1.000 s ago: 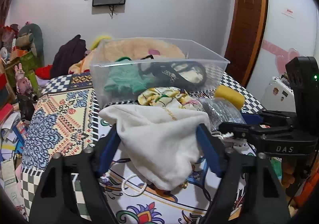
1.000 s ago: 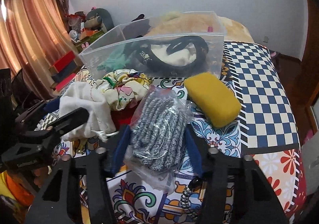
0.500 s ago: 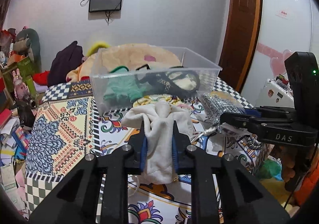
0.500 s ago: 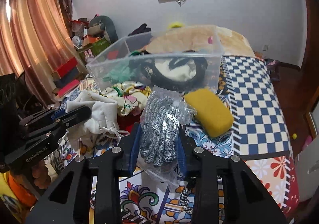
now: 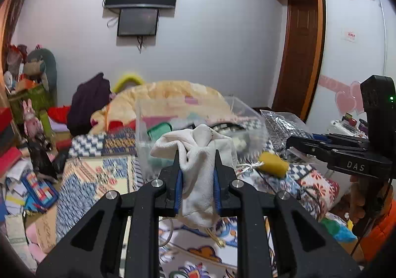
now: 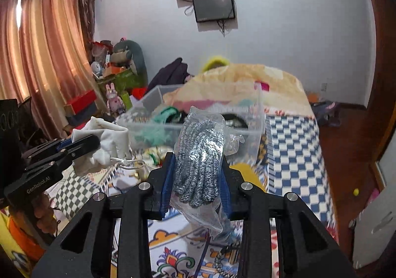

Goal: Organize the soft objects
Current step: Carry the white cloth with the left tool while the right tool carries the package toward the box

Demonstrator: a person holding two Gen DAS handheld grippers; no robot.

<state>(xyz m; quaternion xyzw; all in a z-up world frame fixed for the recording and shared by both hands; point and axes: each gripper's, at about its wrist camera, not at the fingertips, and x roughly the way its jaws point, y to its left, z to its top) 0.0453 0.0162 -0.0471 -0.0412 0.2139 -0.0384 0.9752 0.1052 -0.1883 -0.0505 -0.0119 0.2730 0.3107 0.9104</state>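
Note:
My left gripper [image 5: 196, 161] is shut on a cream drawstring pouch [image 5: 198, 169] and holds it in the air, in front of the clear plastic bin [image 5: 148, 129]. My right gripper [image 6: 198, 169] is shut on a clear bag of grey speckled cord [image 6: 200, 161], also lifted, in front of the bin [image 6: 257, 129]. The bin holds green fabric [image 6: 151, 134] and dark items. Each gripper shows in the other's view: the left one with its pouch [image 6: 109, 139] at left, the right one with its bag [image 5: 284, 124] at right.
A yellow sponge [image 5: 273, 164] lies on the patterned bedspread [image 5: 99, 179] right of the bin. A floral cloth [image 6: 151, 151] lies before the bin. A beige blanket heap [image 6: 235, 85] sits behind it. Clutter and boxes [image 5: 27, 154] fill the floor at left.
Both grippers closed on their items, then lifted them off the bedspread; the views now sit higher and farther back from the bin.

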